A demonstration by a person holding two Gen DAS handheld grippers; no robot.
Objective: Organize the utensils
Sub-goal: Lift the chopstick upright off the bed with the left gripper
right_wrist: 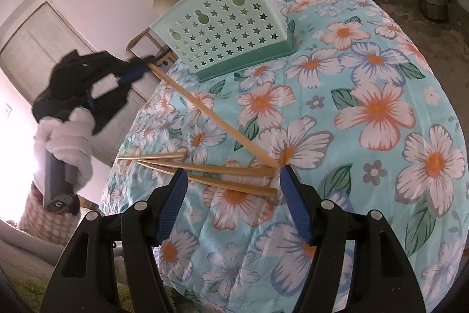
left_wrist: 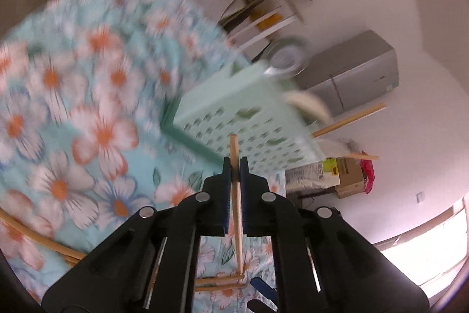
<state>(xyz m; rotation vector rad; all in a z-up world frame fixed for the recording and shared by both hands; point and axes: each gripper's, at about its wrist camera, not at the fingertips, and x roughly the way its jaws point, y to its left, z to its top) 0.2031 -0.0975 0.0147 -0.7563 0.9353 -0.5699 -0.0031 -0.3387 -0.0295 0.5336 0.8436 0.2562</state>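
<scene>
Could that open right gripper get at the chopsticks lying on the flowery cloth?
Probably yes. The right gripper is open, and the loose chopsticks lie just ahead between its fingers on the tablecloth, with nothing over them.

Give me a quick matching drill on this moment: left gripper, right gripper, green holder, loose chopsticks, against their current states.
Things:
1. left gripper
2. right gripper
3. green holder
4. loose chopsticks

States:
A. lying flat on the floral cloth
B. open, above the cloth
C. standing on the cloth, utensils poking out of its top
D. shut on a long chopstick

Pairs: 1-D, 2-B, 3-C, 4-A
</scene>
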